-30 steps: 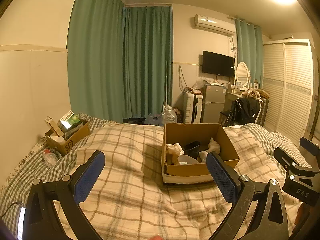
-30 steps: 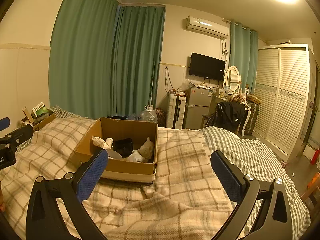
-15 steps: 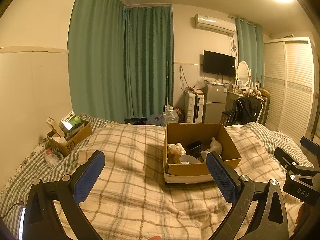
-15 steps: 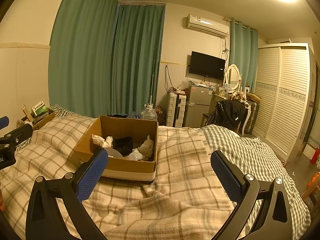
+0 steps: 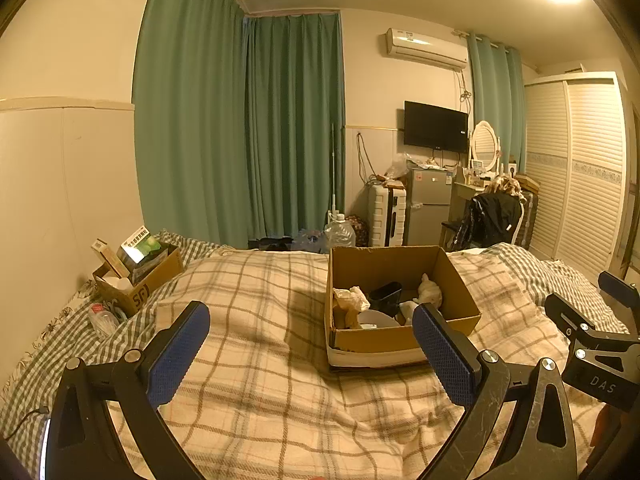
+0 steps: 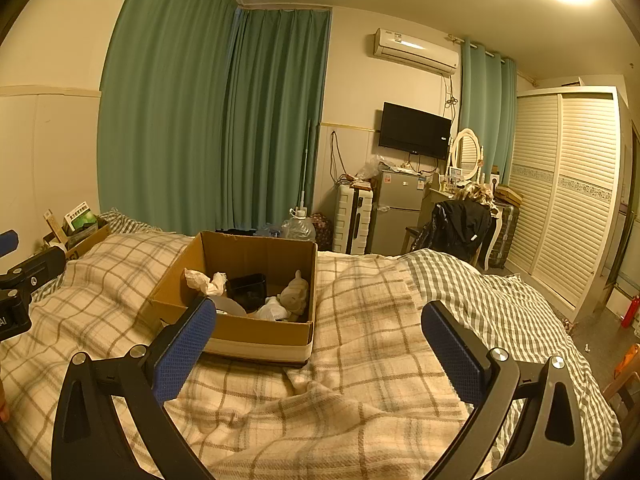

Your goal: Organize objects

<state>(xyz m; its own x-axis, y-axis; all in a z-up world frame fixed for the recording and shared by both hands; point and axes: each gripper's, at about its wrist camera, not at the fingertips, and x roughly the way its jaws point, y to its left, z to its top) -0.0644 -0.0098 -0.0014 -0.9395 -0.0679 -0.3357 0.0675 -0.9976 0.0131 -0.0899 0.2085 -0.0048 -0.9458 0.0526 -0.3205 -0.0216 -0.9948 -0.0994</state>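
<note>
An open cardboard box sits on a plaid blanket on the bed. It holds crumpled paper, a black container, a small plush toy and a white dish. My left gripper is open and empty, held above the blanket in front of the box. My right gripper is open and empty, to the right of the box; part of it shows in the left wrist view.
A smaller cardboard box with packets stands at the bed's left edge by the wall, with a plastic bottle beside it. Beyond the bed are green curtains, a water jug, a fridge, a chair with a black jacket and a wardrobe.
Both views have shifted very slightly; the box looks a little lower and nearer. Both grippers stay open and empty.
</note>
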